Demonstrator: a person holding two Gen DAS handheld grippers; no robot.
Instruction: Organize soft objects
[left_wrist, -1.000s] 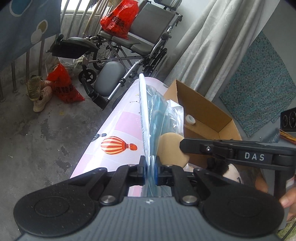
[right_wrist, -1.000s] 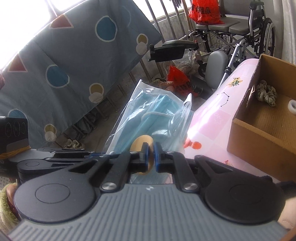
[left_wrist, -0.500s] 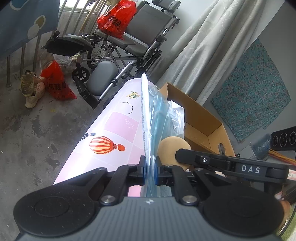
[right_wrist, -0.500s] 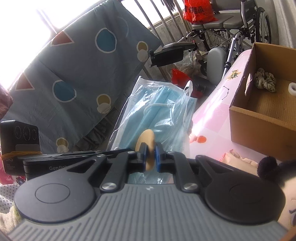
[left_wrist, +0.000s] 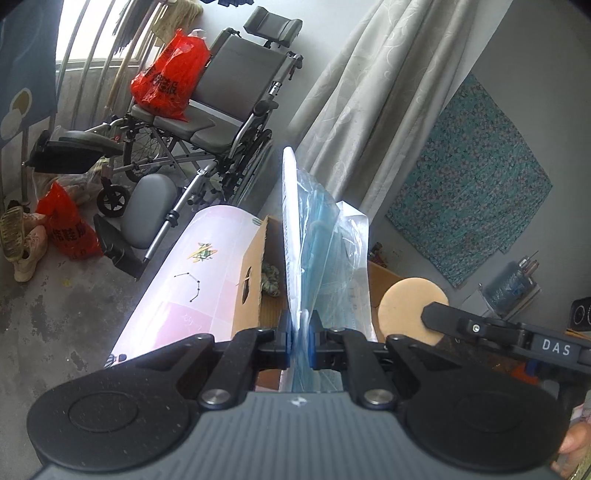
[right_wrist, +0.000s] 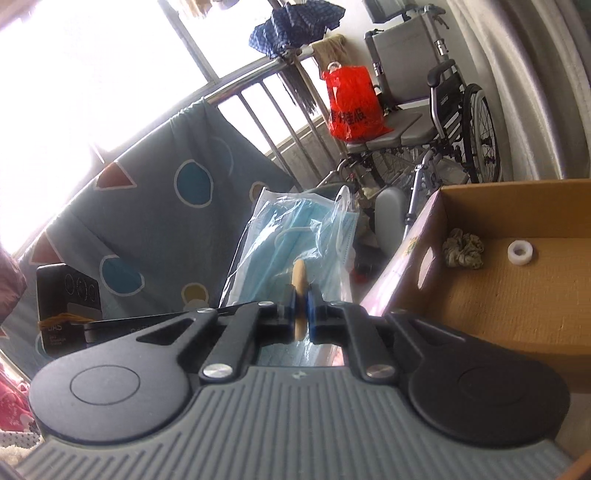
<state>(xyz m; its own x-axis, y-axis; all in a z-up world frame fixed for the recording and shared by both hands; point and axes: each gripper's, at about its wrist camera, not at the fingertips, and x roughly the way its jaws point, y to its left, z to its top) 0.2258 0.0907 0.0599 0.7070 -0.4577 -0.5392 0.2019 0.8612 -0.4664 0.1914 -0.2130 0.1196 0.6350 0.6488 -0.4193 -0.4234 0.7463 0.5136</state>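
My left gripper (left_wrist: 300, 334) is shut on a clear bag of blue face masks (left_wrist: 321, 251), held upright on edge above the cardboard box (left_wrist: 251, 280). The same bag of masks (right_wrist: 295, 240) shows broadside in the right wrist view. My right gripper (right_wrist: 301, 314) is shut on a round tan sponge puff (right_wrist: 299, 280), seen edge-on there. From the left wrist view the puff (left_wrist: 406, 306) appears as a flat disc to the right of the bag, pinched by the right gripper's fingers (left_wrist: 443, 317). Inside the box lie a crumpled scrunchie (right_wrist: 463, 253) and a white ring (right_wrist: 521, 253).
A pink printed tabletop (left_wrist: 192, 288) carries the box. Beyond stand a wheelchair (left_wrist: 207, 122) with a red plastic bag (left_wrist: 170, 77), another red bag (left_wrist: 66, 225) and shoes (left_wrist: 22, 243) on the floor, grey curtains (left_wrist: 369, 110), and a patterned blue sheet (right_wrist: 166, 192) over a railing.
Both grippers have risen and moved toward the box with their loads still held. The box interior now fills more of the right wrist view.
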